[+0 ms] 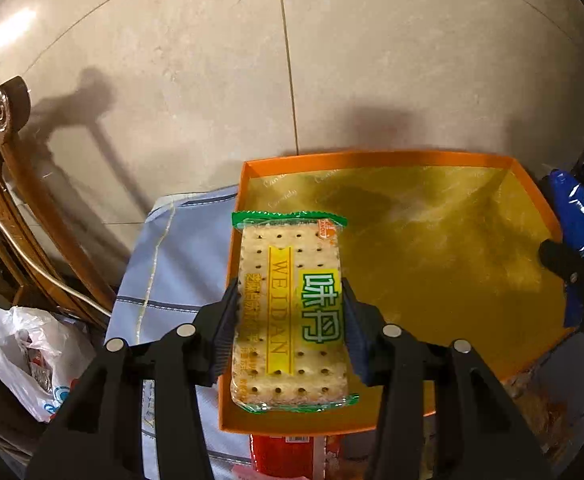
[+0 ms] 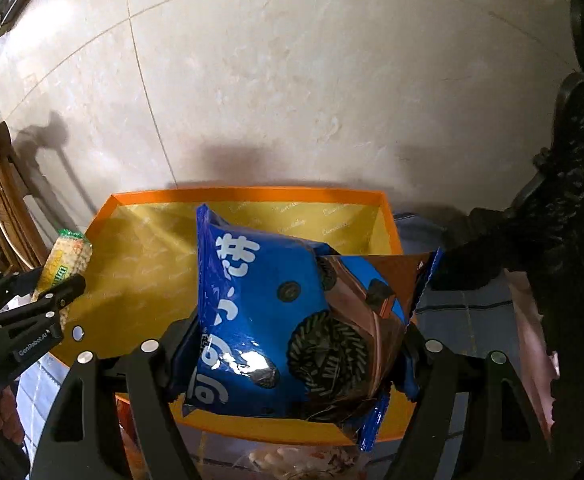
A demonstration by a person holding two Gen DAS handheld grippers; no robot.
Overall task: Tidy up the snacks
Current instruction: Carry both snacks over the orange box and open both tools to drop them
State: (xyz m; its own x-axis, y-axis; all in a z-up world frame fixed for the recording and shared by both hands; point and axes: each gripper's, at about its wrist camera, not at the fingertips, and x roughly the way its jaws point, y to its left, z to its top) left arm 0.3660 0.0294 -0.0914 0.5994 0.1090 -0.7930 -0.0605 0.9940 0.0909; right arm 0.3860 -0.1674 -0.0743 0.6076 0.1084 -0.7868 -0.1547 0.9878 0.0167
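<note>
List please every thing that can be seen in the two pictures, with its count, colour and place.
cracker pack: 1, green and yellow, between the left gripper's fingers, over the tray's left side
cookie bag: 1, blue, between the right gripper's fingers, over the tray
tray: 1, orange rim, gold inside, on the cloth
cloth: 1, light blue with dark lines, under the tray
red packet: 1, at the tray's near edge, partly hidden
plastic bag: 1, white, lower left
wooden furniture: 1, brown, carved, left
floor: beige tiles
left gripper: 1, black
right gripper: 1, black
</note>
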